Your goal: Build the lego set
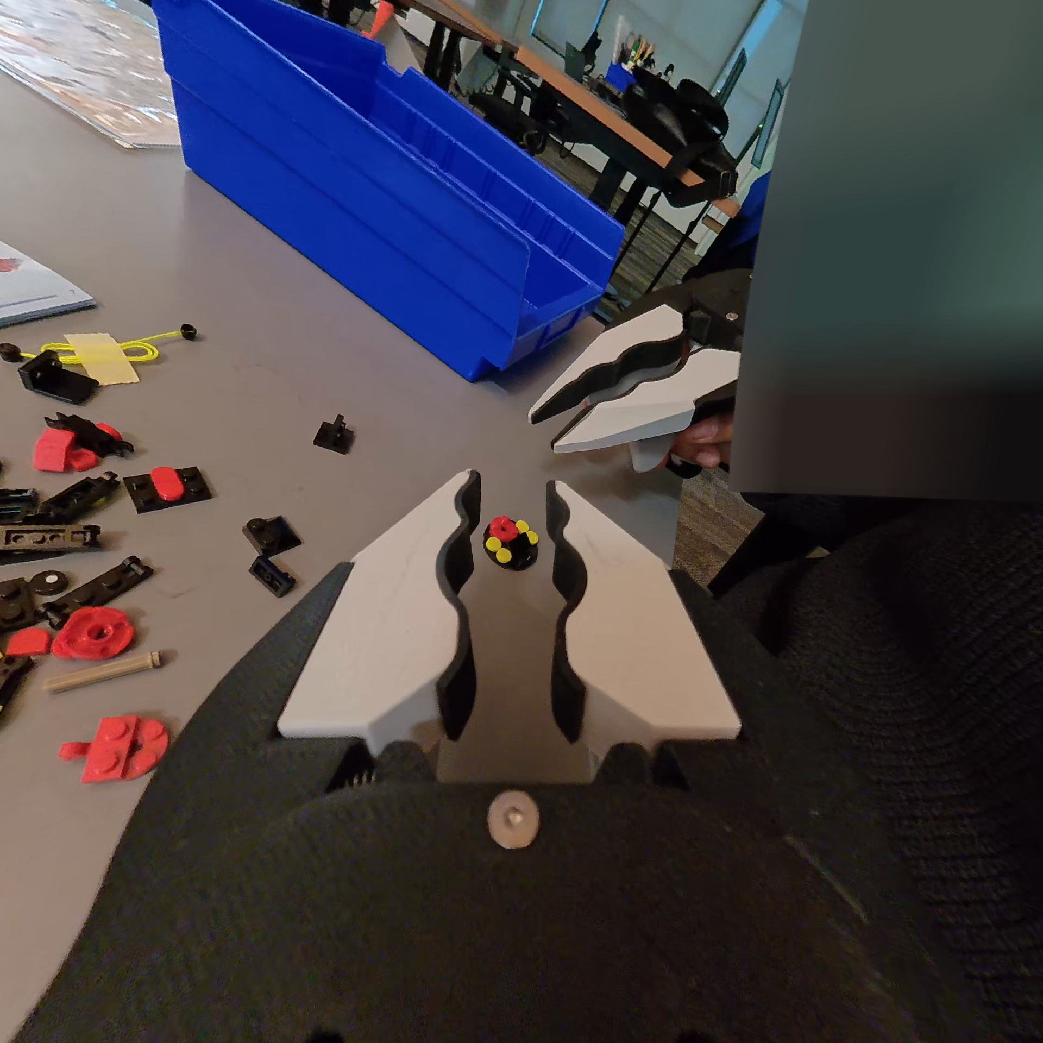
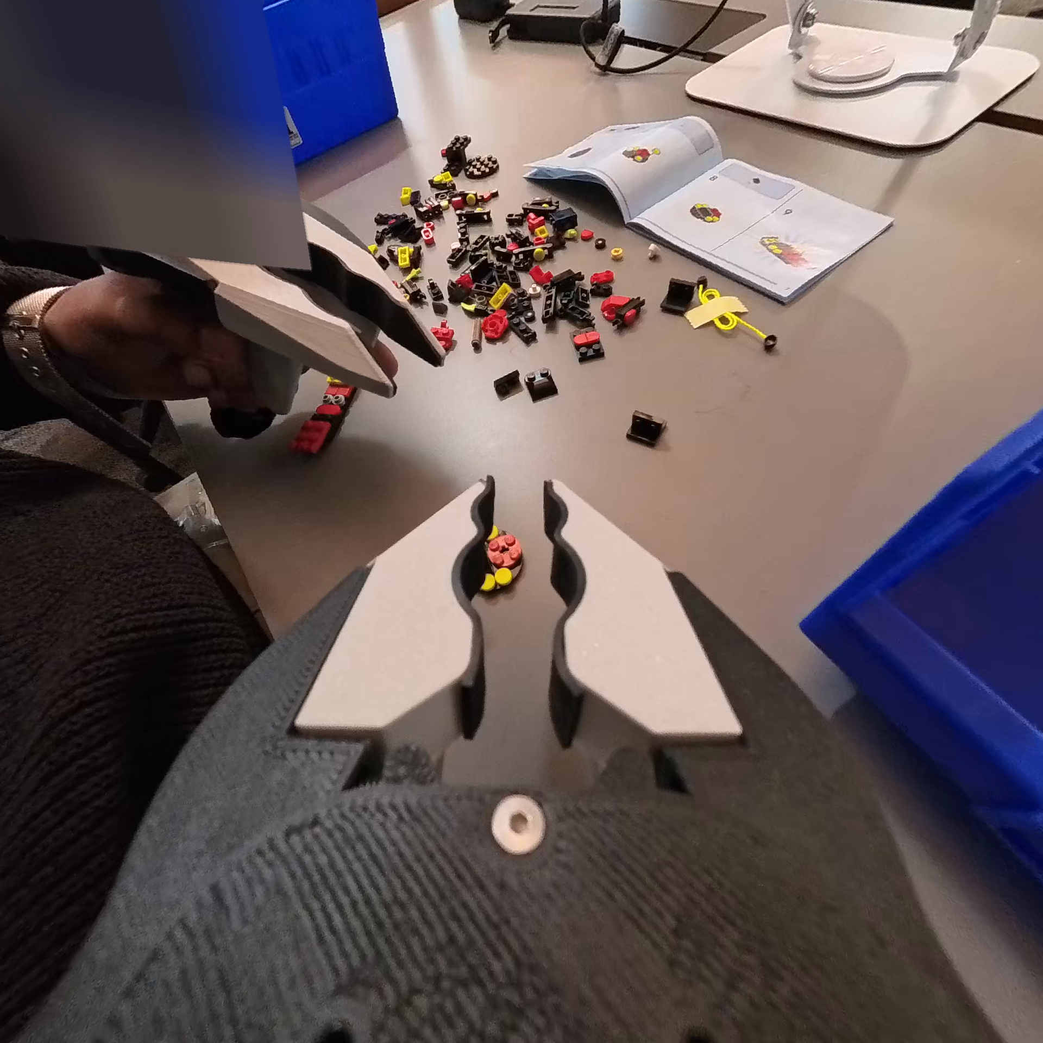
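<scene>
Both claws, left (image 1: pixel 513 485) and right (image 2: pixel 518 488), stood part open, empty. The disc (image 1: pixel 509 543), at twelve o'clock, looked light and stiff; I'd grip its rim.

An office: beyond the left gripper (image 1: pixel 513 485), wood-topped desks (image 1: pixel 592 96) stand on carpet (image 1: pixel 649 248), past a blue bin (image 1: pixel 367 186).

I see the small round lego build (image 1: pixel 511 543), a black disc ringed with yellow studs and topped by a red piece, sitting upright on the grey table apart from the loose pile of black, red and yellow lego pieces (image 2: pixel 508 271) scattered beside the open instruction booklet (image 2: pixel 717 203).
</scene>
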Demonstrator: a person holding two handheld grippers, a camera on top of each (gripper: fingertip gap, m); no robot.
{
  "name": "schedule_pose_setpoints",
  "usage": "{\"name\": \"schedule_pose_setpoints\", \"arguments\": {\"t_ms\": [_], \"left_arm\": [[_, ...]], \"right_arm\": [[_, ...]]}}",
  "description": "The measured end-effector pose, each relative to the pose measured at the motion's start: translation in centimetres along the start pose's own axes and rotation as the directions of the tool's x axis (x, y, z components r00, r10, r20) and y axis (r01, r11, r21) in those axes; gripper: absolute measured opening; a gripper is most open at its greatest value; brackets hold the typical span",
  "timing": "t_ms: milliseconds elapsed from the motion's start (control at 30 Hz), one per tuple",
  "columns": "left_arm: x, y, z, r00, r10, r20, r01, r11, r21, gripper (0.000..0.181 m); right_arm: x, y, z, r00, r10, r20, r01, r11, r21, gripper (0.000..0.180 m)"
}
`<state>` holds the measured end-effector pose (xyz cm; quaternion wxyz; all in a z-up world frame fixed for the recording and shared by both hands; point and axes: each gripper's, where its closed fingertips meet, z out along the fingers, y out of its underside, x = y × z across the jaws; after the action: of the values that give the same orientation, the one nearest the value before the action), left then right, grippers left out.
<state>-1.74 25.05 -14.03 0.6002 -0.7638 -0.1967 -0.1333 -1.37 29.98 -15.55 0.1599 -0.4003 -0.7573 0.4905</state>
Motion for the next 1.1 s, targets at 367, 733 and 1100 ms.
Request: {"name": "schedule_pose_setpoints", "arguments": {"t_ms": [367, 733, 1100], "left_arm": [[-0.35, -0.03, 0.02, 1.000, -0.009, 0.015, 0.009, 1.000, 0.003, 0.021], [-0.55, 0.12, 0.07, 1.000, -0.022, 0.020, 0.023, 1.000, -0.005, 0.021], [-0.84, 0.32, 0.12, 0.999, -0.044, 0.025, 0.044, 0.999, -0.015, 0.021]], "right_arm": [[-0.04, 0.05, 0.05, 1.000, 0.001, 0.005, -0.001, 1.000, -0.003, 0.015], [0.31, 0.22, 0.08, 1.000, 0.008, -0.010, -0.008, 1.000, -0.012, 0.013], [0.07, 0.52, 0.25, 1.000, 0.006, 0.003, -0.006, 1.000, -0.029, 0.014]]}}
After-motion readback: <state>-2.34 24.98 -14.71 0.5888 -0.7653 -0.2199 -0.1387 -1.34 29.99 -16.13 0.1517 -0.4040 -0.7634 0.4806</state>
